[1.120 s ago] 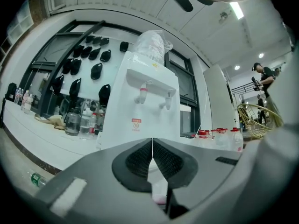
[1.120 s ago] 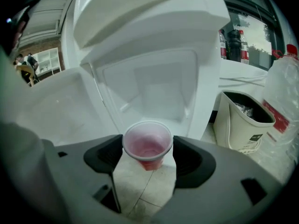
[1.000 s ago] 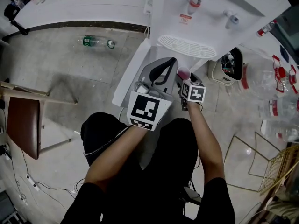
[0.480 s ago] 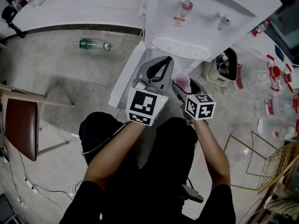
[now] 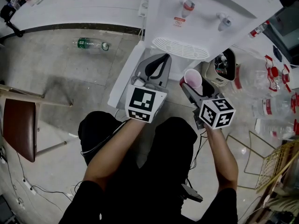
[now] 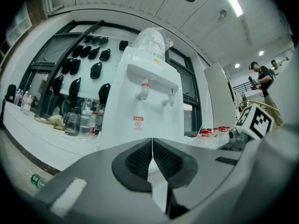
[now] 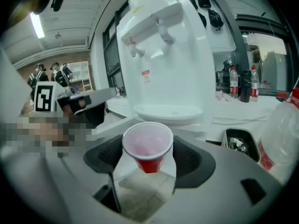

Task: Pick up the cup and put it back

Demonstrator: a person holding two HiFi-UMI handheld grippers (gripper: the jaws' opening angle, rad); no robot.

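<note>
Clamped in the right gripper (image 7: 148,161): red plastic cup (image 7: 147,146), upright, mouth up, held in the air just in front of the water dispenser (image 7: 173,55) and its drip tray (image 7: 168,112). Left gripper (image 6: 152,160) pressed together on nothing, idle before the dispenser. Looks like pick-up done, put-back pending. Next: ease in level over the tray, lower, then part the jaws

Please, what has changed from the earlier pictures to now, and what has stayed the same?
The right claw, shut on the red cup all along, moved to the person's right and slightly toward the person, away from the drip tray of the water dispenser. Nothing was taken hold of or let go. The left claw stayed shut and empty in about the same place, and the dispenser did not move.
</note>
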